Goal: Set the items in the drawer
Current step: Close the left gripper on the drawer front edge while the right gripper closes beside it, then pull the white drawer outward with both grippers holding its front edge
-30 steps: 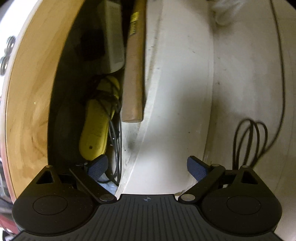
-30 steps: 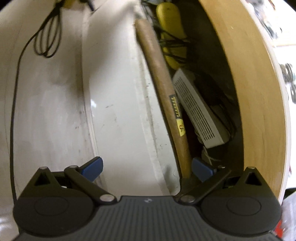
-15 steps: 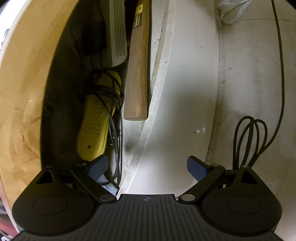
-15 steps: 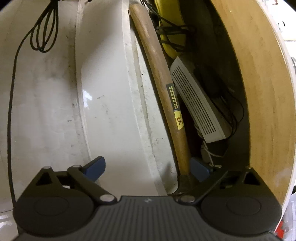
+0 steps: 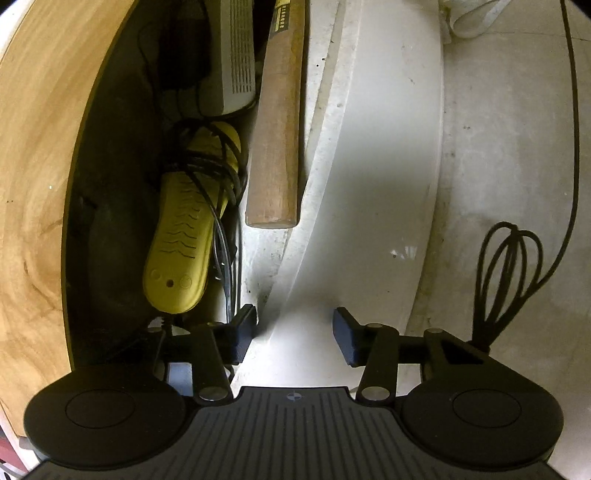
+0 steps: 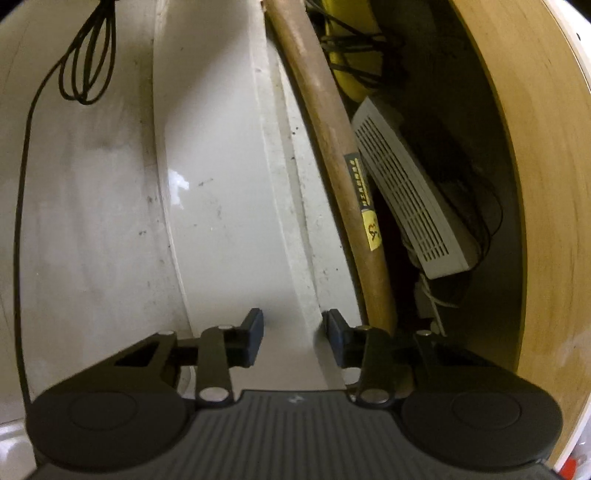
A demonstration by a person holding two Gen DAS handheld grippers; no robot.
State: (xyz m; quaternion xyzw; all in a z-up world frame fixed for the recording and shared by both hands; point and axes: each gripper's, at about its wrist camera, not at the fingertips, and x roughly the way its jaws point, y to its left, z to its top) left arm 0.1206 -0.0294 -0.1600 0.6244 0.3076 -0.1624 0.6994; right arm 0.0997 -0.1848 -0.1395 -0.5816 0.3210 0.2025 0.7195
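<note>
The open drawer holds a wooden hammer handle (image 5: 277,140), a yellow device (image 5: 184,236) wrapped in black cord, and a white vented box (image 5: 236,55). The same handle (image 6: 332,129) and white box (image 6: 406,199) show in the right wrist view. The drawer's white front panel (image 5: 369,184) runs between the jaws of both grippers. My left gripper (image 5: 293,334) straddles the panel's edge, jaws partly closed around it. My right gripper (image 6: 291,338) has its pads against the panel (image 6: 229,203) on both sides.
The wooden desk top (image 5: 33,166) overhangs the drawer, also seen in the right wrist view (image 6: 546,184). A looped black cable (image 5: 506,280) lies on the pale floor. A white strap (image 5: 469,22) lies further off on the floor.
Both grippers have narrowed their jaws from wide open onto the drawer's front panel. Both moved a little along the panel.
</note>
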